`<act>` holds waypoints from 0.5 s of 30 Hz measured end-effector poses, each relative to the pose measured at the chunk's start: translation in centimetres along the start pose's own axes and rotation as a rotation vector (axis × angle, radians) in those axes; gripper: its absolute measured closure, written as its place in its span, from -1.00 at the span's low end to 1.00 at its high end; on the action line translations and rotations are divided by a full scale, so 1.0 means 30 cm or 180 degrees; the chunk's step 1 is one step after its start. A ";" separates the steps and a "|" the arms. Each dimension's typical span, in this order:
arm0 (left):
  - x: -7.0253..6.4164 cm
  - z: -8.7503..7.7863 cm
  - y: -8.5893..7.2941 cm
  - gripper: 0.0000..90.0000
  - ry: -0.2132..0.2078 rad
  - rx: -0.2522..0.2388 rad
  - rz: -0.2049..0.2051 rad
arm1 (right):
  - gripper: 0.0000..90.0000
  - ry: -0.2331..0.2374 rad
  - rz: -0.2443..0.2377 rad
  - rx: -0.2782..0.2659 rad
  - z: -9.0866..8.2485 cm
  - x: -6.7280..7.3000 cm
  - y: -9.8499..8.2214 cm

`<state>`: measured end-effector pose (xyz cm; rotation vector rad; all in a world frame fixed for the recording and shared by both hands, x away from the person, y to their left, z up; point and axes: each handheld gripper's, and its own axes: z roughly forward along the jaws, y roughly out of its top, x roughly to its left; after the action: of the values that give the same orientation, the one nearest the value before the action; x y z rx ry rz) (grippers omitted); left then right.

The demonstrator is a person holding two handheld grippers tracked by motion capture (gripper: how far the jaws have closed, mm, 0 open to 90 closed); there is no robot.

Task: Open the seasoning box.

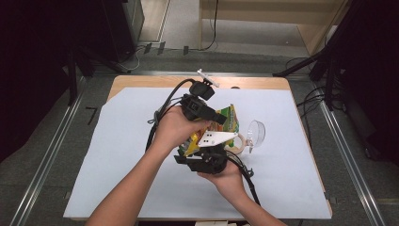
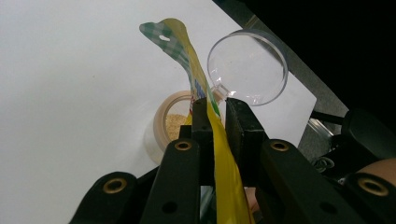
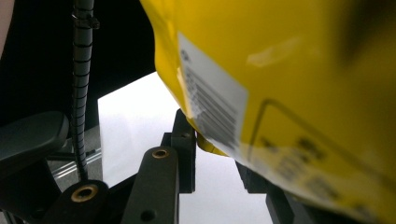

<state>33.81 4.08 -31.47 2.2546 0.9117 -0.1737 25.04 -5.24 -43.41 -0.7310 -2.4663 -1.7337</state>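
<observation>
Pouring is judged not yet begun: the yellow pouch (image 1: 225,123) is held at frame centre above the counter (image 1: 117,155), pinched between nearly shut jaws of the left gripper (image 2: 215,122) and right gripper (image 3: 215,149), over the open jar (image 2: 168,127) (lid (image 2: 247,67) aside).

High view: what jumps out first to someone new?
The yellow snack bag, held up above the middle of the white table cover between the left tool and right tool, both clamped on it. Just beyond it on the cover stand a jar with pale grains inside and a clear round lid tipped on edge.
</observation>
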 end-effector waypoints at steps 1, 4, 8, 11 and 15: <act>-0.001 0.000 0.001 0.84 0.0004 0.0002 0.0008 | 0.62 -0.0007 -0.0001 -0.0003 0.000 -0.001 0.000; 0.004 0.001 0.002 0.84 -0.0009 0.0017 -0.0020 | 0.62 -0.0001 0.0009 -0.0006 0.000 0.000 0.001; 0.008 0.002 0.002 0.84 -0.0023 0.0013 -0.0029 | 0.62 0.0002 0.0012 0.0002 0.000 0.000 0.002; 0.006 0.000 0.004 0.84 -0.0024 -0.0005 -0.0025 | 0.62 -0.0010 -0.0010 0.0000 -0.001 -0.002 0.003; 0.005 0.000 0.008 0.84 -0.0016 0.0003 -0.0021 | 0.62 -0.0014 -0.0012 -0.0001 -0.004 -0.002 0.006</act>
<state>34.07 4.04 -31.38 2.2512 0.9167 -0.1829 25.13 -5.33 -43.21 -0.7314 -2.4718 -1.7358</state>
